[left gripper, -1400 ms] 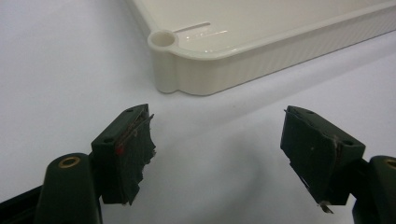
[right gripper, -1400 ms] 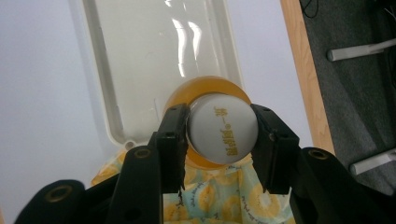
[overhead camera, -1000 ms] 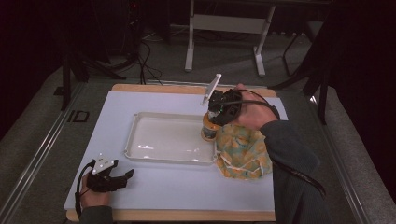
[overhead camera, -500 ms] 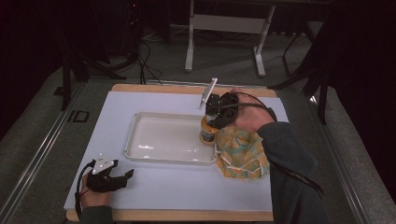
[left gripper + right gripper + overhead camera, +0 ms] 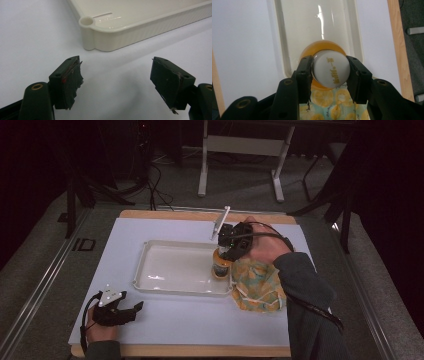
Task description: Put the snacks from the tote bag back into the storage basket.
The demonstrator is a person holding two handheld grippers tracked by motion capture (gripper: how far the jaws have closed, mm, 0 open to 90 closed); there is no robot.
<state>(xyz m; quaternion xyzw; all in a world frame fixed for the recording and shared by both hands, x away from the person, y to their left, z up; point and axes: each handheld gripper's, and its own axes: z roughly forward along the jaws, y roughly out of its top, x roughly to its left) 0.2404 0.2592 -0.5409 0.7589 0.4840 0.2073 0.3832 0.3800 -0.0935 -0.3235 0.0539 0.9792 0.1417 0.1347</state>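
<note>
**Right gripper pinches an orange bottle at the tray edge**

High view: the right gripper (image 5: 226, 251) holds an orange bottle (image 5: 219, 268) just below it, over the near-right corner of the white tray (image 5: 150, 276). A lemon-print cloth (image 5: 257, 285) lies beside it. The left gripper (image 5: 131, 311) rests well apart from them on the white table (image 5: 165, 320).

Left gripper view: its jaws are spread wide with nothing between; the tray's corner (image 5: 87, 22) is ahead.

Right gripper view: both jaws press the bottle's white cap (image 5: 331, 68); the cloth (image 5: 329, 105) lies under them.

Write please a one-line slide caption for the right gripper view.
Right gripper clamps the white cap of an orange bottle over the tray edge.
</note>
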